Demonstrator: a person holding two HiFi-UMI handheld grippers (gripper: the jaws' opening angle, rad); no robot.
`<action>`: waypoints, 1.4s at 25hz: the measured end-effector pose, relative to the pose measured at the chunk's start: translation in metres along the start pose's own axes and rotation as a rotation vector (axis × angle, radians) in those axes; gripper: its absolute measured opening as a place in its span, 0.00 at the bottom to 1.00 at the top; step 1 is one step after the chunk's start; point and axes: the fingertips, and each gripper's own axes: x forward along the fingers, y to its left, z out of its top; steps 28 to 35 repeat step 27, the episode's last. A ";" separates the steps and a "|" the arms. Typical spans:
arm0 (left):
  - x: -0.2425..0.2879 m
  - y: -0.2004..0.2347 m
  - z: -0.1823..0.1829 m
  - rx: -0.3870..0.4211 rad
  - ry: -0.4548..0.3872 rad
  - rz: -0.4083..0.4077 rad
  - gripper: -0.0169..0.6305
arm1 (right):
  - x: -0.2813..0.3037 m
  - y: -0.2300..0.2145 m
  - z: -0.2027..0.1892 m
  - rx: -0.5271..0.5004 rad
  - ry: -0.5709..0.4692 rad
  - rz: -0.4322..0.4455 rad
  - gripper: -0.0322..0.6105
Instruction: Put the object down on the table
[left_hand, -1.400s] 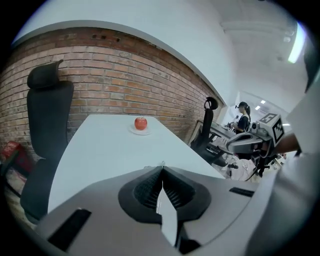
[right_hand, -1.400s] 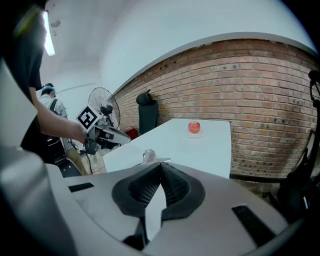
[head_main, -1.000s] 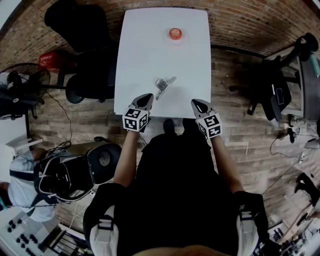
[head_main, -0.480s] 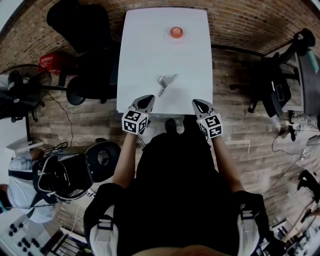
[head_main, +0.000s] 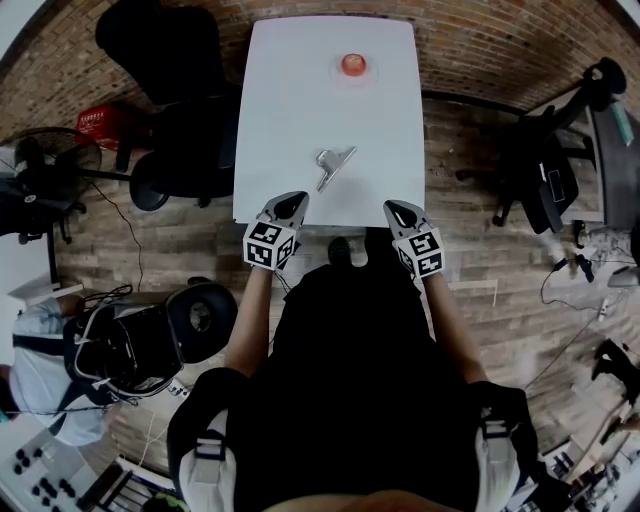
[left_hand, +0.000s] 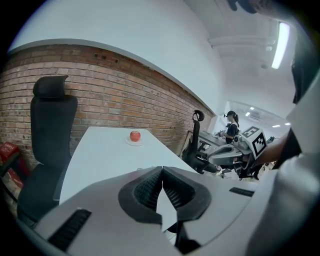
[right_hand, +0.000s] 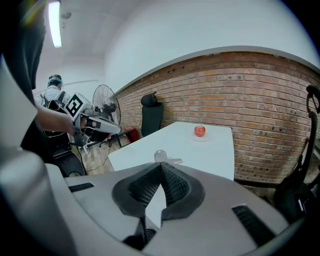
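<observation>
Metal clip (head_main: 332, 166) lies flat on the white table (head_main: 300, 100), near its near edge, silvery, with a broad head and a narrow tail angled far-right. Left gripper (head_main: 291, 202) and right gripper (head_main: 398, 210) hover at the near edge, apart from the clip, jaws pressed together on nothing. Red apple (head_main: 352, 65) sits at the far end.

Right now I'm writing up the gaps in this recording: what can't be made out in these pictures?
- Metal object: head view, too small to identify; right gripper view, lower part cut off by the right gripper.
- Dish under the apple: every view, too small for detail.
- Table legs: head view, hidden beneath the tabletop.
</observation>
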 end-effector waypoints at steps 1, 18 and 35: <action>-0.001 0.000 -0.001 -0.001 0.000 -0.001 0.06 | 0.000 0.001 0.000 -0.002 0.001 -0.001 0.05; 0.006 -0.001 -0.005 -0.004 0.024 -0.011 0.06 | -0.002 -0.005 -0.004 -0.005 0.005 -0.013 0.05; 0.014 0.000 -0.002 -0.008 0.025 -0.011 0.06 | 0.002 -0.010 0.001 0.003 0.000 -0.006 0.05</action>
